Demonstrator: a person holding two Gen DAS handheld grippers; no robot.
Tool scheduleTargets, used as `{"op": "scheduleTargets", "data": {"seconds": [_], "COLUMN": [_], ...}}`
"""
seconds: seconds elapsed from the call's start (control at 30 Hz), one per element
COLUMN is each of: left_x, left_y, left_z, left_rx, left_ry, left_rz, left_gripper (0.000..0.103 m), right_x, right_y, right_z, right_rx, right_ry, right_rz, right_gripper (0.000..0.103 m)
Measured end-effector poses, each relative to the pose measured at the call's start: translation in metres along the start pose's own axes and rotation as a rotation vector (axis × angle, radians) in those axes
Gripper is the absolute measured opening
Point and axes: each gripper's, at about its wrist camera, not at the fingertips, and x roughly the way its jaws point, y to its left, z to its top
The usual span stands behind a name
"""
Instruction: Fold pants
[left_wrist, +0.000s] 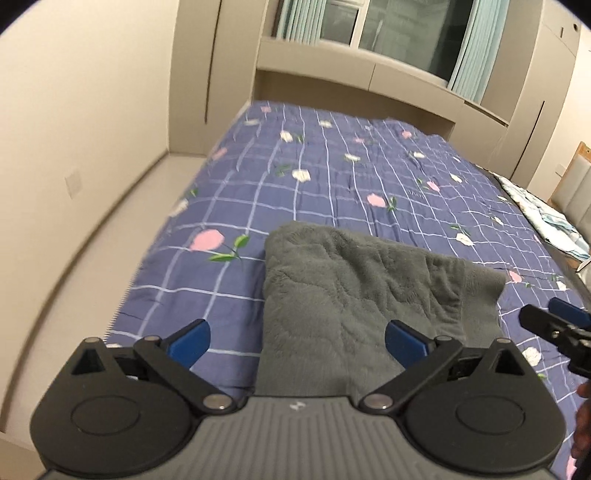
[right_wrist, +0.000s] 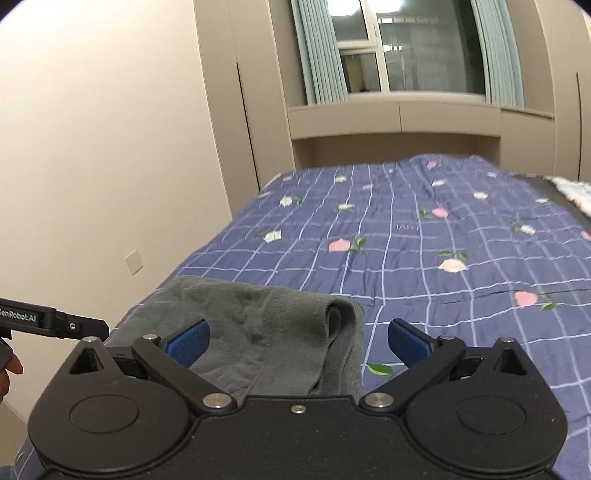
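Grey fleece pants (left_wrist: 362, 295) lie folded into a thick block on the blue checked bedspread (left_wrist: 314, 184), near the bed's front edge. My left gripper (left_wrist: 297, 341) hovers above their near left part, jaws wide open, blue pads clear of the cloth. In the right wrist view the same pants (right_wrist: 266, 325) show a rolled fold at their right side. My right gripper (right_wrist: 299, 341) stands wide open above them, nothing pressed between its pads. The right gripper's tip (left_wrist: 554, 325) shows at the left wrist view's right edge, and the left gripper's arm (right_wrist: 51, 321) at the other view's left edge.
The bedspread (right_wrist: 424, 240) with pink and white flowers covers the bed. A beige wall (left_wrist: 74, 129) and floor strip run along the left. Cabinets and a curtained window (right_wrist: 406, 55) stand behind the bed. A light patterned cloth (left_wrist: 546, 218) lies at the far right.
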Motion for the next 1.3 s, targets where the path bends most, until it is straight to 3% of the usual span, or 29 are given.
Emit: {"op": "scheduleTargets", "data": {"seconds": [0.2, 0.33, 0.8, 1.3], "left_x": [-0.045, -0.066, -0.117, -0.124], "left_y": [-0.008, -0.01, -0.003, -0.004], "left_z": [-0.033, -0.059, -0.144, -0.154], "left_rx": [0.02, 0.052, 0.109, 0.131], "left_ry": [-0.09, -0.105, -0.213, -0.234], "left_rz": [0.029, 0.027, 0.064, 0.062], "left_gripper": [0.103, 0.103, 0.103, 0.103], "right_x": [-0.052, -0.082, -0.147, -0.156], "right_y": [0.026, 0.043, 0.076, 0.075], "right_z": [-0.02, -0.043, -0.106, -0.122], "right_rx": [-0.01, -0.048, -0.112, -0.089], "right_ry": [-0.069, -0.081, -0.129, -0.116], "right_rz": [-0.012, -0.006, -0.05, -0.064], "right_gripper": [0.103, 0.103, 0.103, 0.103]}}
